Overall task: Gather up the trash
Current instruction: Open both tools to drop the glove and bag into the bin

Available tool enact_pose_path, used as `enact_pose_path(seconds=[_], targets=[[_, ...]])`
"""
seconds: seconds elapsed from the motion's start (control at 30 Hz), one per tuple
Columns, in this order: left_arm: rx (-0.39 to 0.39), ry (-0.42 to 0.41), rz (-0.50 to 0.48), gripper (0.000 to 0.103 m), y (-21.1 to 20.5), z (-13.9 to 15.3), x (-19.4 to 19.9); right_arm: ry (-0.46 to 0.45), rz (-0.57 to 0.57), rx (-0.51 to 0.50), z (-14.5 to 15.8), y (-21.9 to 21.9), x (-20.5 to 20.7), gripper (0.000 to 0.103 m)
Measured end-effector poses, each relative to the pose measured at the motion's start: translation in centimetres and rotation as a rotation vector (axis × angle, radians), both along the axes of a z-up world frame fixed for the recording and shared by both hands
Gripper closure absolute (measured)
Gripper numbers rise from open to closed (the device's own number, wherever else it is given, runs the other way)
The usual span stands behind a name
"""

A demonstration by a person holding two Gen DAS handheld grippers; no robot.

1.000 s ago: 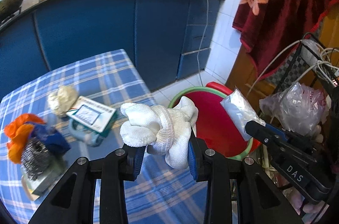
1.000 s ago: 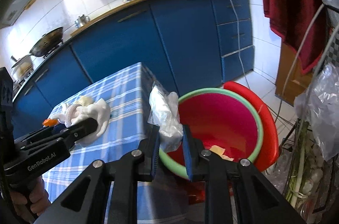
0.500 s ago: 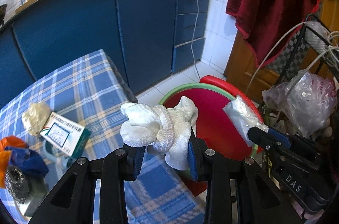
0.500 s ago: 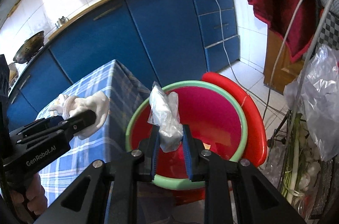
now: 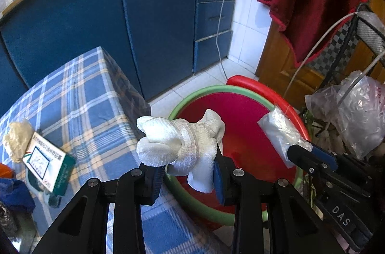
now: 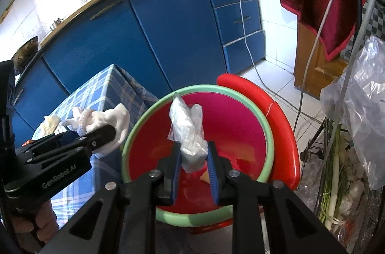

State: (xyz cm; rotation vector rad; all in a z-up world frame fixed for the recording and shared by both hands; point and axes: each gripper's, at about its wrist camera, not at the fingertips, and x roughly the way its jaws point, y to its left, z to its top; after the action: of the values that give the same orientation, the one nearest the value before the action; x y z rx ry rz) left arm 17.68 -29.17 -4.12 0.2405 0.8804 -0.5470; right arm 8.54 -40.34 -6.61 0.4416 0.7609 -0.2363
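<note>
Right gripper (image 6: pixel 192 163) clamps 1 clear plastic bag (image 6: pixel 189 131) over the red bin (image 6: pixel 269 133). Left gripper (image 5: pixel 186 178) pinches 1 white cloth wad (image 5: pixel 182 143) above the bin's near rim. Risk: cloth snags a pad or falls outside. On the table (image 5: pixel 96 114) left of the bin: 1 box (image 5: pixel 48 166), 1 crumpled wrapper (image 5: pixel 16 142).

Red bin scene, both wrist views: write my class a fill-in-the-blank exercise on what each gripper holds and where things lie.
1. The left gripper is shut on a white ____.
2. The right gripper holds a clear plastic bag above the red bin, whose rim is ____.
3. The boxed carton lies on a checked tablecloth coloured ____ and white.
4. The cabinet behind the bin is ____.

Missing words: cloth; green; blue; blue
</note>
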Motion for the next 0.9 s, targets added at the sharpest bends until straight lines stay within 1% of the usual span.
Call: enact_pose_path(seconds=[0.23,0.27,0.33,0.37,0.4,0.5,0.67,0.9], targets=[[0.002,0.028,-0.012,0.064,-0.6,-0.8,0.3,0.017,-0.007,0.015,-0.7,-0.5,0.2,0.079],[0.001,0.031,-0.013,0.062,-0.6,-0.8,0.3,0.016,-0.007,0.017,-0.8,-0.5,0.2,0.077],[0.005,0.031,-0.012,0.056,-0.6,-0.7,0.2,0.014,-0.012,0.026,-0.8,-0.6,0.1,0.076],[0.005,0.028,-0.012,0.055,-0.6,-0.7,0.2,0.012,-0.013,0.030,-0.7,-0.6,0.1,0.076],[0.006,0.025,-0.012,0.052,-0.5,-0.6,0.1,0.010,-0.011,0.032,-0.7,-0.5,0.0,0.074],[0.009,0.011,-0.002,0.048,-0.2,-0.3,0.0,0.006,-0.009,0.029,-0.4,-0.4,-0.1,0.070],[0.008,0.005,0.015,0.048,0.8,0.3,-0.4,-0.006,-0.012,0.028,0.2,0.0,-0.4,0.068],[-0.015,0.004,0.050,0.048,2.8,1.2,-1.1,-0.026,-0.002,0.026,1.4,1.0,-1.2,0.062]])
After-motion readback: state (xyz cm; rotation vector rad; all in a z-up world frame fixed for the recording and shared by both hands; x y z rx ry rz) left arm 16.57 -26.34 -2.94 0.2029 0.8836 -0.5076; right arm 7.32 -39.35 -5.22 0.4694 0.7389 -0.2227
